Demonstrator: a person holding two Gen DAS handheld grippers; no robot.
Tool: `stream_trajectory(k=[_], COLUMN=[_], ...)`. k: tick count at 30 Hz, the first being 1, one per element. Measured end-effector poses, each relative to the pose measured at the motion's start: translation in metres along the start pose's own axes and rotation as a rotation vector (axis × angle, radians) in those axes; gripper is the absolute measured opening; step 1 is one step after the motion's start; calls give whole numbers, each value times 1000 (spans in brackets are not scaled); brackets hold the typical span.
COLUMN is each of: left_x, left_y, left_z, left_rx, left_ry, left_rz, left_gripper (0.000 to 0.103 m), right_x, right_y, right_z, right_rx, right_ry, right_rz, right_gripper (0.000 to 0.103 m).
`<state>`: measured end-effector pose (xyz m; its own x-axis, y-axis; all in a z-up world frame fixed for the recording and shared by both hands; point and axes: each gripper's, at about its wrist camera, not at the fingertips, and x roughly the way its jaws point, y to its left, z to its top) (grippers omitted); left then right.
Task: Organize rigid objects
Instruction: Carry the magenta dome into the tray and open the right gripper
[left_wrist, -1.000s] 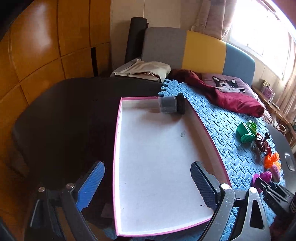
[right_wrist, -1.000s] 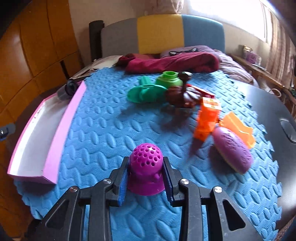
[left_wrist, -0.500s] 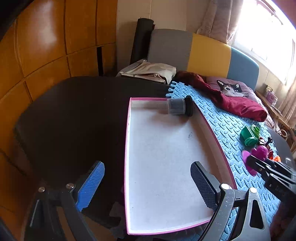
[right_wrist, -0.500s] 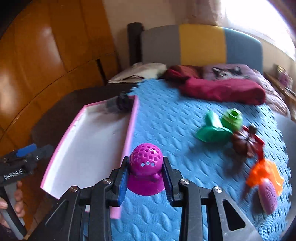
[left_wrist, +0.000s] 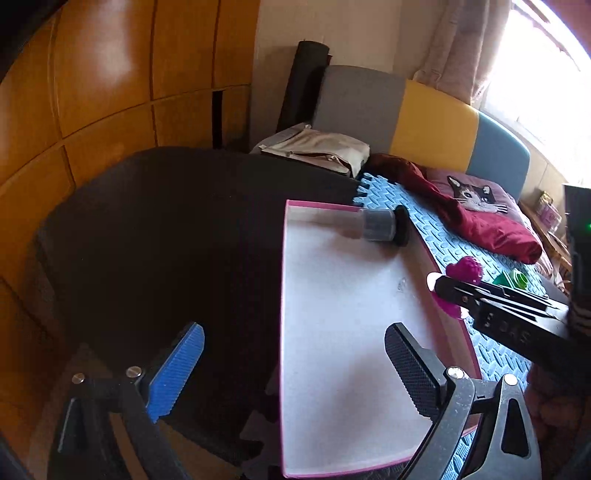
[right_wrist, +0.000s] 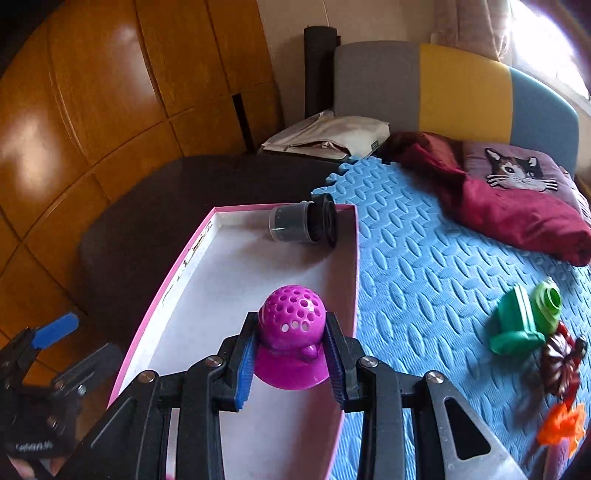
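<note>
My right gripper (right_wrist: 291, 354) is shut on a magenta perforated dome toy (right_wrist: 291, 328) and holds it above the right side of the pink-rimmed white tray (right_wrist: 207, 295). The toy also shows in the left wrist view (left_wrist: 464, 269), held over the tray's (left_wrist: 332, 295) right edge. A dark grey cylinder with a black cap (right_wrist: 303, 223) lies on its side at the tray's far end; it also shows in the left wrist view (left_wrist: 384, 225). My left gripper (left_wrist: 295, 365) is open and empty, low at the tray's near left corner.
The tray sits on a dark table (left_wrist: 166, 229) beside a blue foam mat (right_wrist: 424, 266). On the mat lie a green toy (right_wrist: 524, 321), a dark brown toy (right_wrist: 559, 363) and an orange toy (right_wrist: 561, 424). A maroon cloth (right_wrist: 517, 210) and cat cushion lie at the back.
My right gripper has carried the magenta toy leftward from the mat to above the tray. The left gripper has shifted slightly left and stayed open.
</note>
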<state>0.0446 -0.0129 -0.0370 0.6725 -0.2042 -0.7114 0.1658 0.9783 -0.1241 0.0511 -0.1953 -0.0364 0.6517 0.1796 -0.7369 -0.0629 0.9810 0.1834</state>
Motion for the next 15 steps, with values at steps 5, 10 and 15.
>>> stream_trajectory(k=[5,10,15], left_x=[2,5,5], left_y=[3,3,0], left_z=[2,1,0], left_rx=[-15,-9,1], left_ry=[-1,12,2], left_rz=[5,12,13], left_gripper=[99,99,99], right_x=[26,57,40], right_y=[2,-4,-13], right_z=[16,25,18], right_rx=[-9,5,60], right_ry=[22,85,42], right_rz=[2,-7,26], right_gripper=[33,34,43])
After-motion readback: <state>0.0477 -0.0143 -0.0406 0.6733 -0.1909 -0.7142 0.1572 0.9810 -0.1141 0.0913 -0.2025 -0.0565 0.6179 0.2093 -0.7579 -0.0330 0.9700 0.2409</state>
